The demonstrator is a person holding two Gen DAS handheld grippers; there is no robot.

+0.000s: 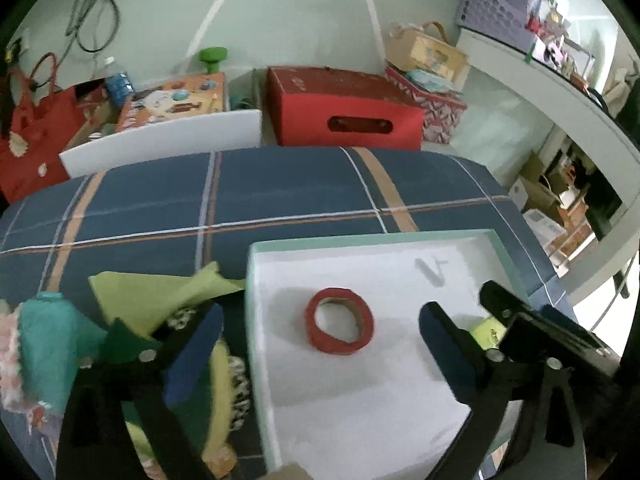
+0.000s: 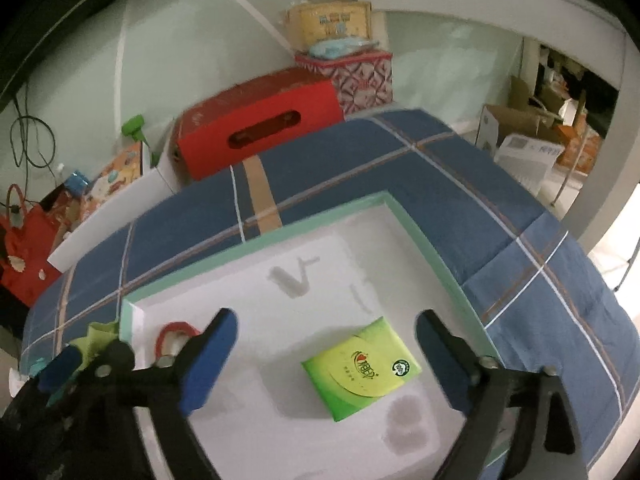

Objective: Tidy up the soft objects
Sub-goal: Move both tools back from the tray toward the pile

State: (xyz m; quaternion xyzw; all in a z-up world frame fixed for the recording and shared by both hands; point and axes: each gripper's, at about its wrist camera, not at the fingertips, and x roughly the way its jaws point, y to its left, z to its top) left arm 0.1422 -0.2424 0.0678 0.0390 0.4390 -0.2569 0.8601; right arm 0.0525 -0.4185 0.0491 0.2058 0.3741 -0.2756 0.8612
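Observation:
A white tray with a mint-green rim lies on a blue plaid bedspread. A red tape roll lies flat in the tray. My left gripper is open above it, with the pads well clear of the roll. Left of the tray is a pile of soft things: a yellow-green cloth, a teal knitted piece and a yellow patterned piece. In the right wrist view a green tissue pack rests in the tray. My right gripper is open over the pack without touching it.
Beyond the bed stand a red cardboard box, a white board, a red bag and a patterned box. Cardboard boxes and a white shelf are at the right. The bed's edge drops off at the right.

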